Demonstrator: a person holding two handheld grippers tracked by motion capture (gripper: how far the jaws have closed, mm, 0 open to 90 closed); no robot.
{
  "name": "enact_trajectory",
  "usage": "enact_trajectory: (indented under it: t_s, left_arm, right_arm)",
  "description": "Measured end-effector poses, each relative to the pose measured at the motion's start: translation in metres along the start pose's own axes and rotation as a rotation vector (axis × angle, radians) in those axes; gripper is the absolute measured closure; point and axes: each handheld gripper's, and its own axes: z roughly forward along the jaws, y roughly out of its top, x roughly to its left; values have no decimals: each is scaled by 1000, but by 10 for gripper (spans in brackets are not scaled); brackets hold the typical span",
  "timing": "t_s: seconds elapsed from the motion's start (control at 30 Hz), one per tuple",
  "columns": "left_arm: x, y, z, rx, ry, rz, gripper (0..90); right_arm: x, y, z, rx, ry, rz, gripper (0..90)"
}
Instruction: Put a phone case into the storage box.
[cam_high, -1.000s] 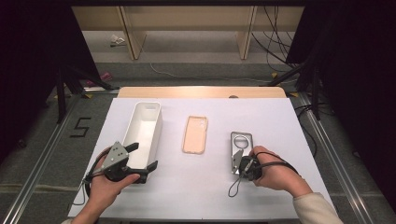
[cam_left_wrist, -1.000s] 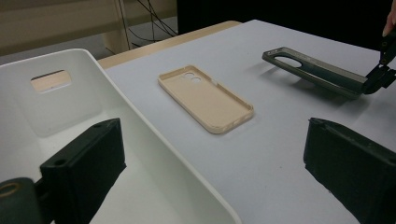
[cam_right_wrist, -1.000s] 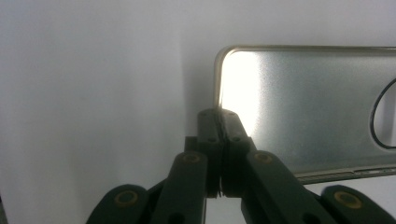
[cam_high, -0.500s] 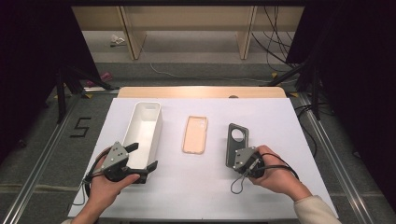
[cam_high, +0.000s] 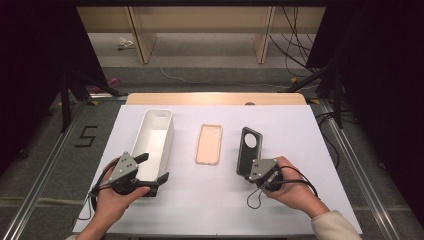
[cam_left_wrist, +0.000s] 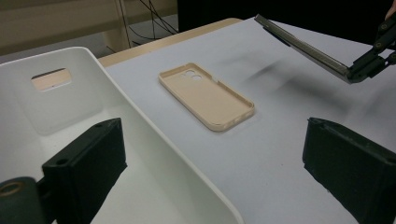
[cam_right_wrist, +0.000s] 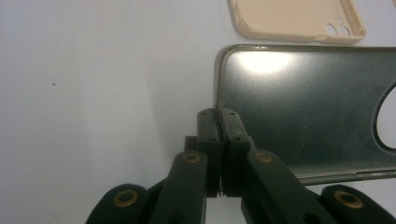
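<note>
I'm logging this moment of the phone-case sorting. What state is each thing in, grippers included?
Dark phone case: lifted and tilted, pinched at one edge.
Beige phone case: flat on the table, inside facing up, untouched.
White bin: upright, nothing visible inside.
Right gripper: shut on the dark phone case.
Left gripper: open, straddling the white bin's wall.

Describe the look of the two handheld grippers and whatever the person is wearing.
Both the left gripper and right gripper are black, each topped by a grey three-cornered plate and trailing a looped black cable. Brass-coloured rivets dot the linkages. A cream sleeve covers the right forearm.
</note>
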Motion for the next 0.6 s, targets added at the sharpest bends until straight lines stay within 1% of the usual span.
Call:
enact_trajectory:
  t_s: [0.1, 0.13, 0.17, 0.23, 0.37, 0.53, 0.57, 0.6]
  left_arm:
    - [-1, 1, 1, 4, 0, 1, 59]
    - [-2, 1, 1, 6, 0, 5, 60]
    - [-3, 1, 2, 7, -1, 3, 60]
    - [-3, 2, 2, 7, -2, 6, 62]
    - [-5, 7, 2, 2, 3, -4, 66]
    - [-10, 22, 0, -32, -11, -13, 76]
    - [-11, 25, 1, -31, -14, -13, 77]
    - [-13, 30, 4, -17, -16, -17, 81]
  right_arm:
    - [1, 1, 0, -9, 2, -1, 893]
    - [2, 2, 0, -13, -5, -3, 894]
    - [2, 3, -1, -17, 0, -8, 894]
    - [4, 6, -1, -39, -3, -5, 895]
    - [6, 8, -1, -51, -6, 2, 895]
    - [10, 14, -1, -63, -10, -8, 895]
    - [10, 15, 0, -66, -10, -15, 895]
    - [12, 17, 0, -72, -9, -12, 895]
